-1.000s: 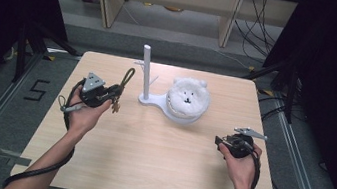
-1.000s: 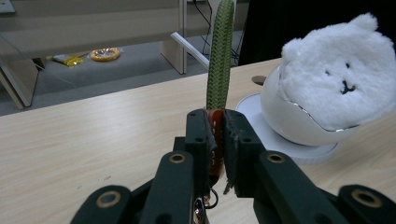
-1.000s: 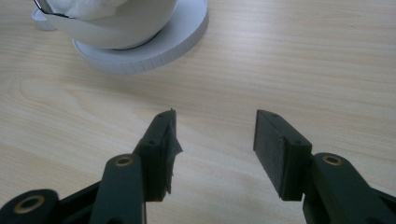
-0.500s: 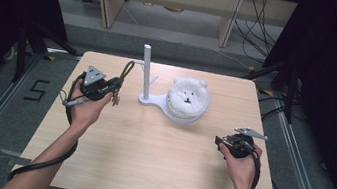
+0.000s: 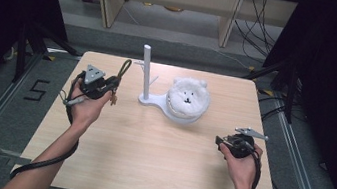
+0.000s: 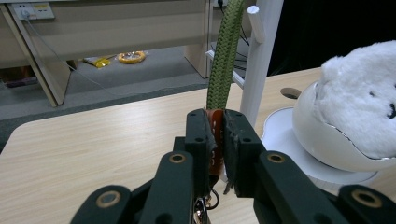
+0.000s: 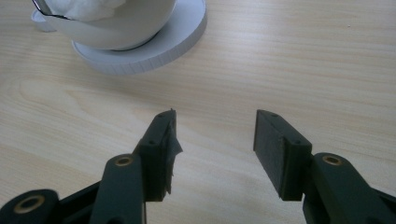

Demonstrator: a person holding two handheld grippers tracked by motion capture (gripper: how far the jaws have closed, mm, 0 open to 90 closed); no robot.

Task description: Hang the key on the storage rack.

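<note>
- Left gripper [image 5: 111, 86], raised over the left part of the table, has its jaws clamped on the brown tab at the bottom of a green braided strap [image 6: 223, 56]. That keeps the loop standing upright above the jaws, which I'd guess makes it easier to drop over a peg.
- Table [image 5: 145, 172] is pale wood, and everything on it sits toward the far half. The near half lies bare in front of the person's forearms.
- White stand [image 5: 146, 73] rises just behind the middle, a slim post on a flat round base [image 7: 154, 51]. Short pegs stick out near its top, and it looks meant for hanging things.
- Fluffy white bear toy [image 5: 187, 96] rests in a white bowl [image 6: 327, 144] on that base, right beside the post. It stays clear of the pegs.
- Right gripper [image 7: 215, 140] hovers low over the near right part of the table. Its jaws stand apart with nothing between them, well away from the stand, seemingly waiting.
- Strap sits near the post in the left gripper view, not touching it as far as I can tell. A small metal ring [image 6: 203, 211] dangles below the tab.
</note>
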